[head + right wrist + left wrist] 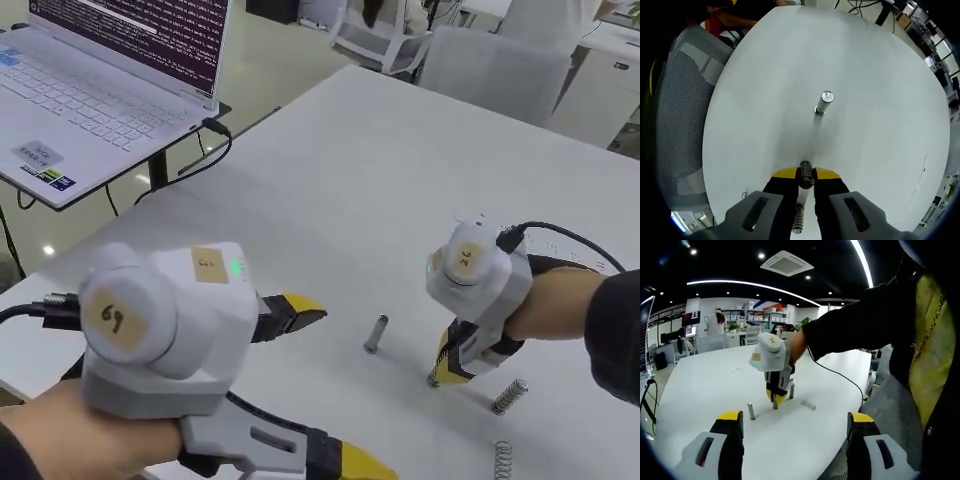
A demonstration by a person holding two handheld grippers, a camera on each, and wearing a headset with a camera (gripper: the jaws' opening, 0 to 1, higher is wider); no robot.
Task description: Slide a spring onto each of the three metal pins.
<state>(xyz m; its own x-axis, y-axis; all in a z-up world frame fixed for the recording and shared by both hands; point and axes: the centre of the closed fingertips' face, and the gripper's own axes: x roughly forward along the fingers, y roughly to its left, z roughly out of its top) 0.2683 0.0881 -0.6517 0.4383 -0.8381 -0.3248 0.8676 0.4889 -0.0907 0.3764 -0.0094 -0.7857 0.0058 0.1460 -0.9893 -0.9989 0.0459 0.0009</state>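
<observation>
Pinching a spring between nearly shut tongs, the right gripper is holding it roughly upright, low over the counter. Whether a pin is sitting inside it I cannot tell. A bare metal pin is standing nearby. A second spring and a third spring are lying loose on the counter beside that gripper. The left gripper is hovering with tongs wide, holding nothing. The spring is looking light and bendy, likely bowing or slipping under a hard squeeze, so gripping the middle coils gently, leaving the end open, is seeming wisest.

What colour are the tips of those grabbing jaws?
Yellow fingertips, clearest in the left gripper view.
</observation>
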